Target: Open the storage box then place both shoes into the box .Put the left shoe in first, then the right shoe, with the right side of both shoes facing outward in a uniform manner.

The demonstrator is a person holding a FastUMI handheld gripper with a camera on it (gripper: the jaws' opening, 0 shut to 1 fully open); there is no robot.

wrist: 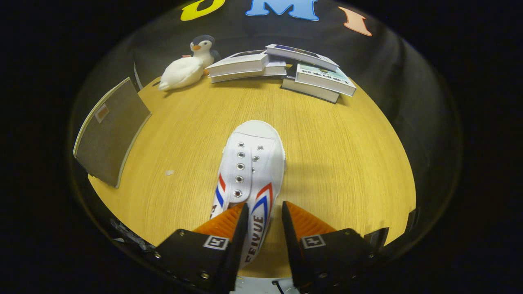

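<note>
Although the wooden table (327,163) is broad, the things on it crowd its edges: a flat grey panel (110,134), perhaps the storage box's lid, overhangs the left edge, books (318,79) lie stacked along the far edge, and a plush penguin (186,67) rests at the far left corner. None of them blocks the white canvas shoe (251,171), which lies mid-table, toe pointing away. The gripper (264,216) has its jaws parted around the heel end; the left finger (229,220) overlaps the shoe, but whether either presses it I cannot tell. The shoe looks light, with soft, laceless uppers that would collapse, so the stiffer heel collar seems the best hold.
</note>
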